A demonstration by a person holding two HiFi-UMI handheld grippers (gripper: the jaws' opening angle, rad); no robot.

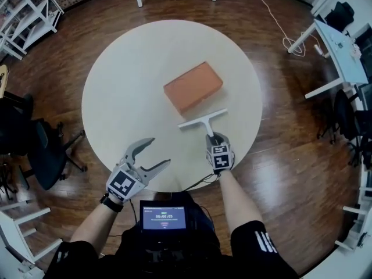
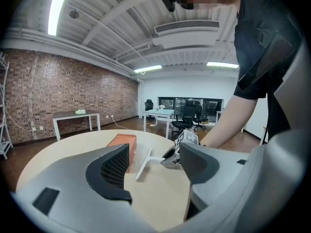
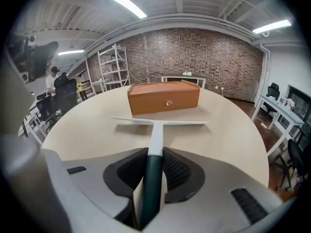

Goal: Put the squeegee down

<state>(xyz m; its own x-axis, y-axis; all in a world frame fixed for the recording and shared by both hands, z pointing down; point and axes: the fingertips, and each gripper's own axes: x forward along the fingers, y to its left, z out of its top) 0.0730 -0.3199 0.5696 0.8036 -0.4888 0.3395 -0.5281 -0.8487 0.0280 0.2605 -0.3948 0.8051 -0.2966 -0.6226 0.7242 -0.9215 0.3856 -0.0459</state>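
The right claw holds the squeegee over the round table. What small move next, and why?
Probably ease the right claw down and open it. It is shut on the squeegee by its dark handle; the blade sits level just short of the orange box, low over the table, though I cannot tell whether it touches. The left claw is open and empty.
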